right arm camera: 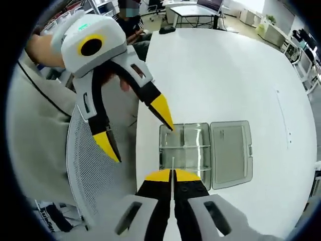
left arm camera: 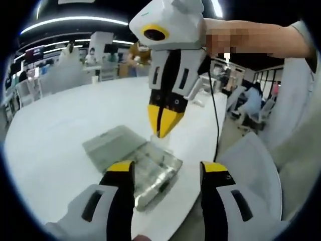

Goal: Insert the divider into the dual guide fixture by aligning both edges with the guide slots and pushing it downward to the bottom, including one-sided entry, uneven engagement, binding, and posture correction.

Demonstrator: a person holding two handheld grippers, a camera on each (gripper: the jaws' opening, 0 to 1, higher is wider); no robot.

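Observation:
A clear plastic box [right arm camera: 184, 145] with inner compartments lies on the white table [right arm camera: 225, 70], its lid [right arm camera: 230, 150] folded open flat beside it. My right gripper [right arm camera: 173, 175] is shut on a thin clear divider [right arm camera: 173, 164], seen edge-on and hanging above the near edge of the box. In the left gripper view the right gripper [left arm camera: 163, 123] points down over the box [left arm camera: 153, 170], the lid [left arm camera: 108, 143] to its left. My left gripper [left arm camera: 168, 175] is open beside the box near the table's edge, holding nothing. It also shows open as the left gripper [right arm camera: 135, 129] in the right gripper view.
The box sits close to the table's rounded edge [right arm camera: 145, 150]. A mesh chair back [right arm camera: 90, 165] and a person's torso stand just off that edge. A black cable [left arm camera: 215, 115] hangs from the right gripper. Desks and people are far behind.

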